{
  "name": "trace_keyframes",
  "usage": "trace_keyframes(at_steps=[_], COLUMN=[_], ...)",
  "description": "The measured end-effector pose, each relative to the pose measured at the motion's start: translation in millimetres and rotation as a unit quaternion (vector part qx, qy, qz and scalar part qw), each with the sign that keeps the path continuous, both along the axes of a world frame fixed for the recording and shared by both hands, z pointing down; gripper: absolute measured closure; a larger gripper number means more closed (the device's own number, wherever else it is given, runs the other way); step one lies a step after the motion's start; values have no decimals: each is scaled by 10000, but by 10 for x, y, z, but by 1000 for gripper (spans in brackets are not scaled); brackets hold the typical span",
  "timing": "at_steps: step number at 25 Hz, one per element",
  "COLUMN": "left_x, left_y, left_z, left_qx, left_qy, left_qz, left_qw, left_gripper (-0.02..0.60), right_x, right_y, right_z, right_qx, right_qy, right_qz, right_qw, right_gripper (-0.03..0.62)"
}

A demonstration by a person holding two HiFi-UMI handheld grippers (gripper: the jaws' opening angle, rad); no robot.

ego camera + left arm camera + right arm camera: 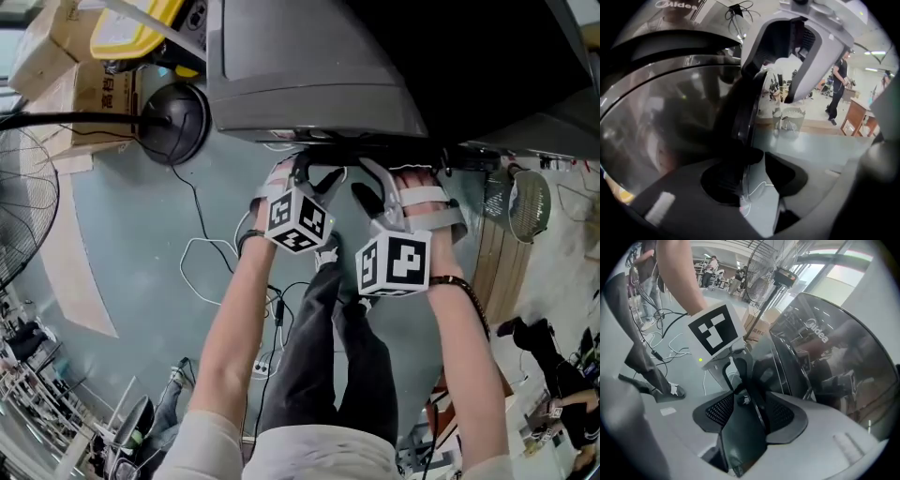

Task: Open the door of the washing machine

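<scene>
Grey floor (131, 244), "Midea" (818, 331) on washing machine (309, 75)

Washing machine (309, 66) at 12 o'clock. Door (834, 366) edge between right gripper (375, 200) jaws; left gripper (314, 178) just beside, at its 9 o'clock. Cardboard box (94, 94) at 10 o'clock. Cables (202, 242) on floor (122, 234), 9 o'clock.

The washer (309, 84) is grey, its door (834, 366) dark smoky glass. The cubes (394, 264) carry black squares on white. The pads (717, 411) are black mesh, the floor (131, 244) pale grey-green, the trousers (319, 366) black.
</scene>
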State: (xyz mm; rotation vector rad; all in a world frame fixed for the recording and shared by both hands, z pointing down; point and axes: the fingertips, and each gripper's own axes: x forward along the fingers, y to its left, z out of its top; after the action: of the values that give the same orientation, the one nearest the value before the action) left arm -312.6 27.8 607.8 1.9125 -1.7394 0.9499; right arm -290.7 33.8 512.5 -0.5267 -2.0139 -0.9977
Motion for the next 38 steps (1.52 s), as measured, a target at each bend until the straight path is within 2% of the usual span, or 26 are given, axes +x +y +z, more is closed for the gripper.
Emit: trace_keyframes(at_steps=[7,10,15,19,24,28,34,38], left_x=[1,16,10,-18,-13,47,130,145], left_y=[9,-12,11,3,29,90,105,87], left_z=[132,133,132,111,130,138,134,105], left_qx=[-60,-35,8,4,-18,106,174,125], left_qy=[28,53,90,42,202,490,836,1191], left_qz=[116,86,-39,-67,-54,50,446,403], left_qw=[9999,9999,10000,10000,9998,9987,9953,9920], left_gripper=[373,373,379,377,377,372,282,282], right_x=[-122,-110,-135,-147,-90,-87,-66,-23], right_y=[16,-26,-15,-12,35,100,119,121], right_z=[183,258,287,260,298,299,298,319], right_qx=[346,706,891,721,625,532,417,368], right_qy=[197,241,224,377,577,663,747,829], right_qz=[-240,-351,-329,-437,-616,-631,-694,-794], right_qw=[9989,9966,9952,9957,9945,9944,9939,9927], right_gripper=[391,391,391,390,389,388,387,362])
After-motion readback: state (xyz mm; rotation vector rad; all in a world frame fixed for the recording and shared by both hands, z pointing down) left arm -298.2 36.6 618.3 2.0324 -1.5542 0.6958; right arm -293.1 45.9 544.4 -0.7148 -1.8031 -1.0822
